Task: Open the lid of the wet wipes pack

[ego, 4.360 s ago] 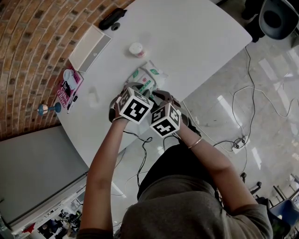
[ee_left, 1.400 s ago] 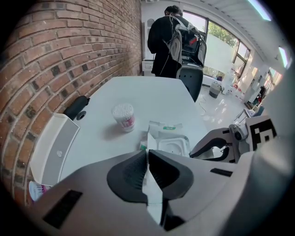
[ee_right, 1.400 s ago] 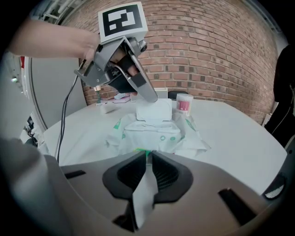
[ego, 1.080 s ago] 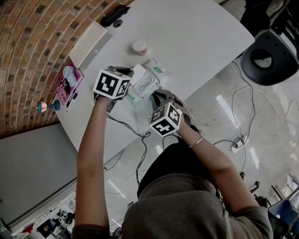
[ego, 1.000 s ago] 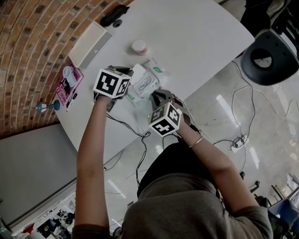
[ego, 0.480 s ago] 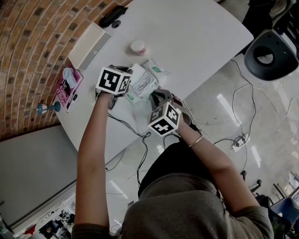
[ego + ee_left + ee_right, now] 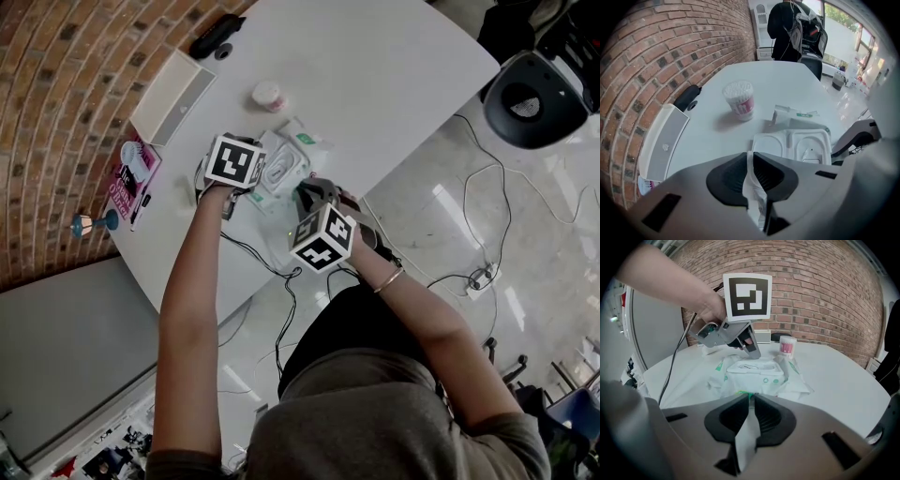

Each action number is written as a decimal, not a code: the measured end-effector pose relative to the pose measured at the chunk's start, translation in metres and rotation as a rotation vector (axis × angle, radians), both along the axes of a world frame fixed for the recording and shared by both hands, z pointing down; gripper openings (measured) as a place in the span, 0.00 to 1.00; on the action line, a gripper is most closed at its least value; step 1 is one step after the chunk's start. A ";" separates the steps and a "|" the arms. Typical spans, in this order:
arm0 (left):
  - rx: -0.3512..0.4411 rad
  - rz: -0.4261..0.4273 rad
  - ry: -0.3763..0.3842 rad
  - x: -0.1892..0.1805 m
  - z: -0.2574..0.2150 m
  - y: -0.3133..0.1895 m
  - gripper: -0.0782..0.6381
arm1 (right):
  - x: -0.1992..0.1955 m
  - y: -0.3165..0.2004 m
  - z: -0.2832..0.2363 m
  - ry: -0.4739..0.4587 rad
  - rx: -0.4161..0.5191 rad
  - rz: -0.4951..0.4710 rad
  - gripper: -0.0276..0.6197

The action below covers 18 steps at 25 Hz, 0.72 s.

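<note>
Showing the wet wipes pack [image 7: 754, 377] on the white table [image 7: 375, 75] with its lid [image 7: 791, 146] swung open, the right gripper [image 7: 751, 399] clamped on the near wrapper edge [image 7: 746, 432], and the left gripper [image 7: 751, 155], its jaws just easing apart around a white crinkled strip [image 7: 754, 197], so the lid could flop shut.

Past the wet wipes pack [image 7: 281, 164], the cotton-bud cup [image 7: 269, 96] stands in my way, with the white tray [image 7: 172, 96] along the edge by the brick wall [image 7: 56, 84]. Rightward, the table [image 7: 394, 75] offers me open room.
</note>
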State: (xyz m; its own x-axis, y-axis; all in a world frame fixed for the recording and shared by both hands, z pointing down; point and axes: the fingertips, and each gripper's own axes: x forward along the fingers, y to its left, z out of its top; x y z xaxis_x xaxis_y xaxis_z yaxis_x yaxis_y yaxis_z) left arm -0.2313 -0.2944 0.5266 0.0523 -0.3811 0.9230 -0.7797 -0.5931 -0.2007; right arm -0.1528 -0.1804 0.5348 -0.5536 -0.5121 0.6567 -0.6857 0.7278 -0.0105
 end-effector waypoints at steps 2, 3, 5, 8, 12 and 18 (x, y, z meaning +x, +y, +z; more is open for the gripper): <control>0.012 -0.019 0.016 0.000 0.000 -0.001 0.19 | 0.000 -0.001 0.000 0.000 0.001 -0.001 0.12; 0.015 -0.031 0.029 -0.001 -0.002 -0.001 0.19 | 0.001 -0.001 0.001 0.001 0.002 -0.001 0.12; 0.021 -0.054 0.054 -0.002 -0.006 0.001 0.19 | 0.001 0.000 0.001 0.004 0.004 0.000 0.12; 0.051 -0.082 0.089 -0.005 -0.014 0.005 0.19 | 0.002 0.000 0.000 0.007 0.009 0.003 0.12; 0.131 -0.159 0.172 -0.011 -0.033 0.009 0.19 | 0.003 -0.001 -0.001 0.008 0.012 0.002 0.12; 0.216 -0.216 0.238 -0.019 -0.056 0.022 0.19 | 0.007 -0.003 -0.005 -0.022 0.024 0.028 0.09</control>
State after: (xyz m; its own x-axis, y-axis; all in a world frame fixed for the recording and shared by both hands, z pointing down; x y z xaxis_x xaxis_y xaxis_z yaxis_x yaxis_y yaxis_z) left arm -0.2501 -0.2720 0.4707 0.1524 -0.5915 0.7918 -0.9220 -0.3736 -0.1016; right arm -0.1455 -0.1834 0.5296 -0.5532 -0.5428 0.6320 -0.7054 0.7087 -0.0088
